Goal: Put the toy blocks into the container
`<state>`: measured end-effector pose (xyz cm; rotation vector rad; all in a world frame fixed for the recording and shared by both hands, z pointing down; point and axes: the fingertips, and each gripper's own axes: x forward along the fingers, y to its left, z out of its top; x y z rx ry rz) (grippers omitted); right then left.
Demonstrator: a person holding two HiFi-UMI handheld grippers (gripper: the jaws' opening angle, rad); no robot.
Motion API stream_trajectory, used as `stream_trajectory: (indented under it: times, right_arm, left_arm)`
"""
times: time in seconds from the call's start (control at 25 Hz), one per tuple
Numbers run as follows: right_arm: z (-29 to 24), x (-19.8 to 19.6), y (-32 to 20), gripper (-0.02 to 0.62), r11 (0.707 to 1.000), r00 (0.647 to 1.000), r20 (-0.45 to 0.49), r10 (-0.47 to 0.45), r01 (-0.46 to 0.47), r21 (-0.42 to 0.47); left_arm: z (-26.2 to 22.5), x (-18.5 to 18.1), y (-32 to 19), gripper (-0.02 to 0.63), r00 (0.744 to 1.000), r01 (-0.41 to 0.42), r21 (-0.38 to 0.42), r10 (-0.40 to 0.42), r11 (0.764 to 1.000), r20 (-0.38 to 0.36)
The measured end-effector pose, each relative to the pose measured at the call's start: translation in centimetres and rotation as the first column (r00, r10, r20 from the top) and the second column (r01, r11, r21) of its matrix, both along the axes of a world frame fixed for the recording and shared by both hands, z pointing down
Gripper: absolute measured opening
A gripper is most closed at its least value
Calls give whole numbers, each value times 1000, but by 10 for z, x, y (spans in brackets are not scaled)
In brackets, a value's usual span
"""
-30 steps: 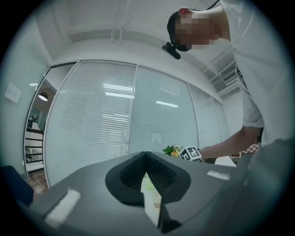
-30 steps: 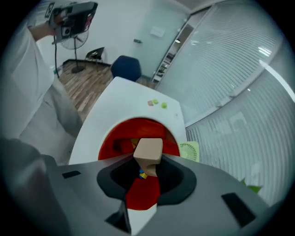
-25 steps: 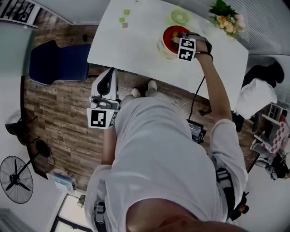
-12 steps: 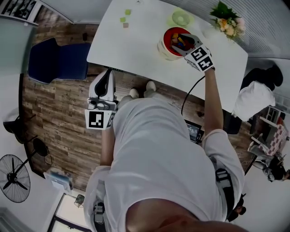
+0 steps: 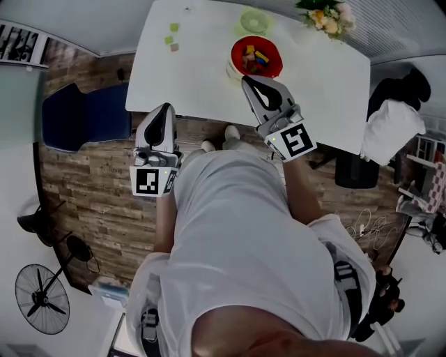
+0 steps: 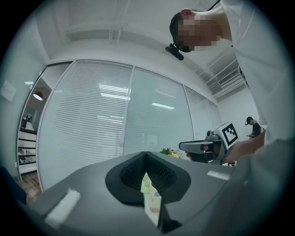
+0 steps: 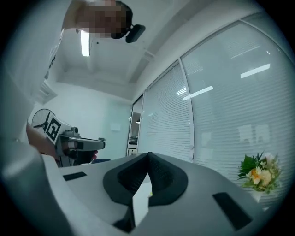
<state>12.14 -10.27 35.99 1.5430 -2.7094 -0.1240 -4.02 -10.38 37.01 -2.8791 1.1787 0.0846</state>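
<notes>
The red container (image 5: 278, 61) stands on the white worktop (image 5: 202, 77) toward 12 o'clock in the head view, with a heap of coloured toy blocks (image 5: 255, 58) inside it. Three loose blocks (image 5: 167, 40) lie on the worktop well apart from the container, at its 9 o'clock; two are green and one is brownish. A pale green dish (image 5: 254, 21) sits just beyond the container at its 12 o'clock, and a bunch of flowers (image 5: 322, 14) stands at its 1 o'clock. The right tool (image 5: 247, 82) hangs in the air at the container's 6 o'clock, near the worktop's front edge, pointing toward it. Its jaws have just closed and are pressed together with nothing between them. The left tool (image 5: 164, 110) is held by the worktop's near edge at about the container's 7 o'clock. Its jaws likewise meet at the tips and carry nothing; the loose blocks show through the slit below the tips.
</notes>
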Motion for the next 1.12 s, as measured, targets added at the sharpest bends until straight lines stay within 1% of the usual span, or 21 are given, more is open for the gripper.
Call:
stream_trajectory:
  times: [0.24, 0.4, 0.52, 0.6, 0.72, 0.92, 1.12]
  right_arm:
    - [-14, -15, 18, 0, 999, 999, 21, 46, -46, 23]
    - [-21, -16, 26, 0, 994, 995, -1, 100, -100, 39]
    - [-31, -15, 32, 0, 991, 992, 20, 124, -125, 55]
    - [-36, -13, 42, 0, 987, 989, 24, 149, -150, 57]
    - [-41, -12, 61, 0, 982, 984, 12, 177, -178, 58]
    - [-43, -26, 80, 0, 984, 985, -24, 171, -169, 63]
    - [-44, -44, 86, 0, 988, 990, -23, 139, -137, 66]
  left_arm:
    - [-12, 15, 10, -11, 996, -92, 32, 92, 995, 2]
    - [-18, 11, 17, -11, 991, -131, 25, 131, 991, -6]
    - [-28, 4, 24, -11, 991, -136, 44, 136, 990, -1]
    - [-30, 5, 30, -11, 987, -158, 54, 158, 986, -3]
    - [-24, 8, 39, -11, 980, -198, 36, 199, 980, -22]
    - [-14, 8, 53, -11, 968, -249, 20, 250, 968, -25]
    - [-10, -1, 61, -12, 968, -250, 4, 250, 968, -29]
